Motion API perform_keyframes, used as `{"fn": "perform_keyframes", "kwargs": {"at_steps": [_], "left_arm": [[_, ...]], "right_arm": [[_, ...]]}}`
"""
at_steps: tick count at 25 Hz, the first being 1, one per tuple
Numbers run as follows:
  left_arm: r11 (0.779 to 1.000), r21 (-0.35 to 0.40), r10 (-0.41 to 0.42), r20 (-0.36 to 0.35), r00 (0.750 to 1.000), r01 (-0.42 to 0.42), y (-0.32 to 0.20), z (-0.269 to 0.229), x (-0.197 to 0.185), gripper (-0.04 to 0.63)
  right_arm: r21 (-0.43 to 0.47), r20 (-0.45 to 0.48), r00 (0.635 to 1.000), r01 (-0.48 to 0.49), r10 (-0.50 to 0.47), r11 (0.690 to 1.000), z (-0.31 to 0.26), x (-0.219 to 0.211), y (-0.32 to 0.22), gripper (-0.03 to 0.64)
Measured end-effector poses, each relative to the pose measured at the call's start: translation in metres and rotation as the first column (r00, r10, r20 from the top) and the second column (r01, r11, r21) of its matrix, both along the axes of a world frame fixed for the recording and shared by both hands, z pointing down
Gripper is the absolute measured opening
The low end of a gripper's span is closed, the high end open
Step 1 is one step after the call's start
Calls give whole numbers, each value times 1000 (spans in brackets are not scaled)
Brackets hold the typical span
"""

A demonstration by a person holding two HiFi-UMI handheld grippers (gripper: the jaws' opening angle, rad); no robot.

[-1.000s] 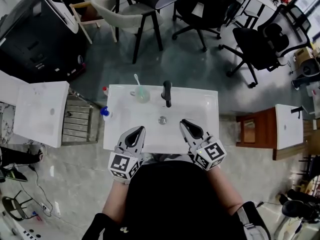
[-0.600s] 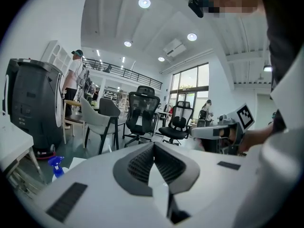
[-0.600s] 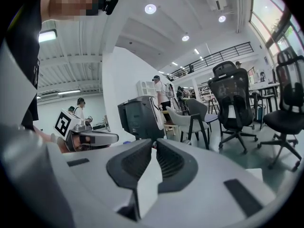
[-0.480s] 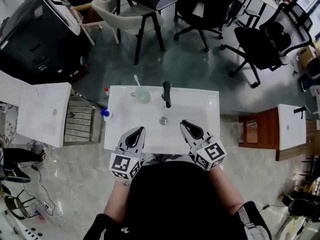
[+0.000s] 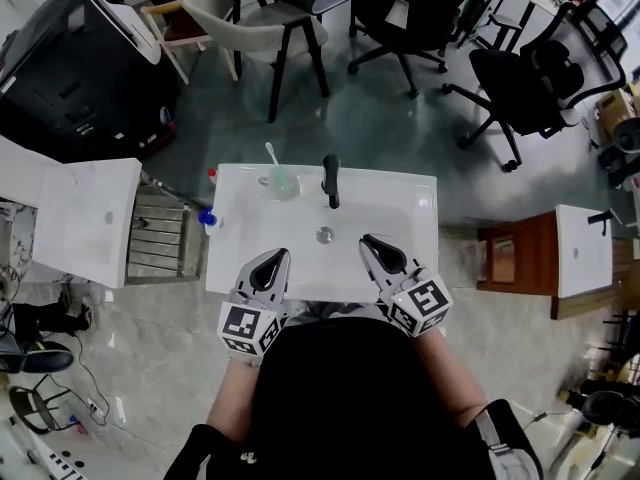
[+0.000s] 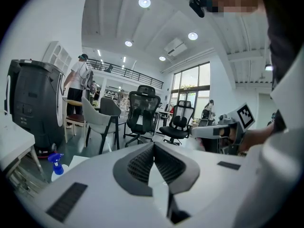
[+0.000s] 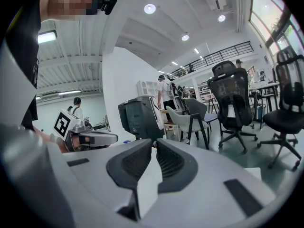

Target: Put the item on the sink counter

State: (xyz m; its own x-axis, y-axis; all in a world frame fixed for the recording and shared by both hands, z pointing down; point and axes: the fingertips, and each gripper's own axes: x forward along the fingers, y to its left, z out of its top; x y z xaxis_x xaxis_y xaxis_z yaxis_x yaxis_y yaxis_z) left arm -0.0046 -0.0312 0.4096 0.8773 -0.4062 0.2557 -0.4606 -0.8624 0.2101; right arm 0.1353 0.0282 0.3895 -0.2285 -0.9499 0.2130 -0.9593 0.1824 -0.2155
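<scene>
Nearest you: left gripper (image 5: 276,258) and right gripper (image 5: 369,241) both hover over the near rim of the white sink (image 5: 420,196), tips pointing toward the basin. In its own view, each gripper's jaws are pressed together at the tips with nothing between them. You are carrying nothing.

Change over the last second: almost none. Both grippers keep the same places at the rim, and the left jaws have stayed together throughout. Only the head view has drifted a little. No reach has begun and nothing has been let go.

Mid-basin: drain (image 5: 324,234), bare basin around it. Behind it, the black faucet (image 5: 330,180).

Back ledge, just left of the faucet: a pale green cup (image 5: 284,184) standing upright with a toothbrush (image 5: 271,154) in it. This is the only loose thing on the sink counter, so it is probably the task's item. If so, it is already placed and the task looks done; you are simply standing off.

Left edge of the sink: a blue-topped spray bottle (image 5: 208,217); whether it is on the counter or just beside it, I cannot tell.

Beyond: grey chair (image 5: 250,18) and black office chairs (image 5: 420,8), well apart.
</scene>
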Motion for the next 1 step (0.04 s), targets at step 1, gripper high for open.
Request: {"fn": "perform_keyframes", "kwargs": {"at_steps": [1], "left_arm": [[1000,-1,-1,0,1000,1,0,0,0,23]], "right_arm": [[0,-1,1000,0,0,1000,-1,1,0,49]]}}
